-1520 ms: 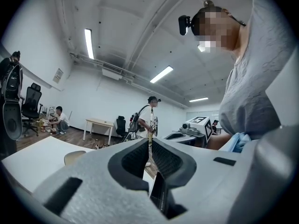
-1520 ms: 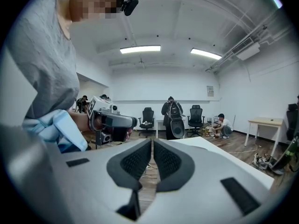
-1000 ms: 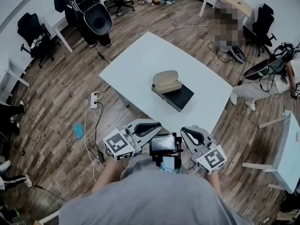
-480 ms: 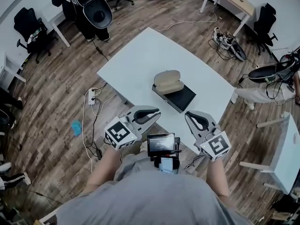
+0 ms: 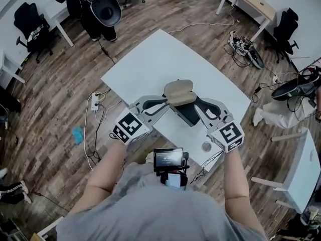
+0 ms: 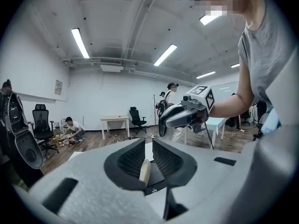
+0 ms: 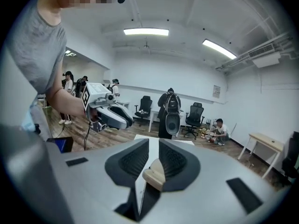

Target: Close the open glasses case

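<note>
Forward from the body, left gripper [image 5: 163,103] and right gripper [image 5: 196,101] flank glasses case [image 5: 179,91] | jaws nearly together, empty, right's starting to part | step: approach | next: press it shut

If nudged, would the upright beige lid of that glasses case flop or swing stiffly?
The lid looks like a rigid moulded shell, so it would probably swing down whole. Being small, the black base under it might slide on the smooth table.
</note>
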A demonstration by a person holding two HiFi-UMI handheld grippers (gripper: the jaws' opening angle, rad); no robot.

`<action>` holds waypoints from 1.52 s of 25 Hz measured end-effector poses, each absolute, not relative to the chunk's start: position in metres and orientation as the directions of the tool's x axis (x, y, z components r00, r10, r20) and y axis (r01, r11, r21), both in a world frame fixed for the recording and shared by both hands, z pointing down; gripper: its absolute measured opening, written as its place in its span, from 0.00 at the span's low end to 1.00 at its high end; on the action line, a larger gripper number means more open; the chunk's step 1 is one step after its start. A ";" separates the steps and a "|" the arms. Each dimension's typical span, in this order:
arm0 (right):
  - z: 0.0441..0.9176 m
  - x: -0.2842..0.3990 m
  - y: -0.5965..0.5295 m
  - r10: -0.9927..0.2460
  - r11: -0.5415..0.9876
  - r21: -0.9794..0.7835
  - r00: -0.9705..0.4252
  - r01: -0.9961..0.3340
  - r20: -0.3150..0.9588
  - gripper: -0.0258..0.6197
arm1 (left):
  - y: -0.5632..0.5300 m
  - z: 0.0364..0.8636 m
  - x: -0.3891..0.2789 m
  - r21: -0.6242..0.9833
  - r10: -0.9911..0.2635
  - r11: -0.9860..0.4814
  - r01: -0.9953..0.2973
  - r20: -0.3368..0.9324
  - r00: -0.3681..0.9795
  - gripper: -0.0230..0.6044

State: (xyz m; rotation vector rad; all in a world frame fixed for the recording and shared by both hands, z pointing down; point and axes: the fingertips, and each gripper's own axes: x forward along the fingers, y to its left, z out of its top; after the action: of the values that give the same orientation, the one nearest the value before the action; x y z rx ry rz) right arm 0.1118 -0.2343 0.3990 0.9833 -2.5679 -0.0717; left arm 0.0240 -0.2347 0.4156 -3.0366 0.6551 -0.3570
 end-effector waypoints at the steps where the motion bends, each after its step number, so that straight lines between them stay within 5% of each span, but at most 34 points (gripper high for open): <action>1: 0.403 0.114 -0.241 -0.645 0.758 0.182 -0.678 -0.626 0.353 0.10 | -0.242 0.420 0.024 -0.069 -0.417 -0.908 -0.412 0.232 0.879 0.09; 5: 0.424 0.119 -0.270 -0.605 0.787 0.186 -0.677 -0.588 0.420 0.25 | -0.267 0.438 0.027 -0.077 -0.437 -0.898 -0.434 0.286 0.853 0.19; 22: 0.544 0.134 -0.368 -0.500 0.845 0.275 -0.499 -0.458 0.708 0.24 | -0.346 0.556 0.038 -0.093 -0.412 -0.895 -0.435 0.546 0.730 0.22; 38: 0.591 0.143 -0.403 -0.427 0.873 0.245 -0.420 -0.421 0.800 0.19 | -0.370 0.606 0.046 -0.060 -0.346 -0.911 -0.408 0.649 0.678 0.21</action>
State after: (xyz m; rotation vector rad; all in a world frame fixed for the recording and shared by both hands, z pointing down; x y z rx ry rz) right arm 0.1435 -0.4031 0.5912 0.6146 -2.0598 -0.0085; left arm 0.0462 -0.3697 0.6064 -2.9594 0.6664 -1.1143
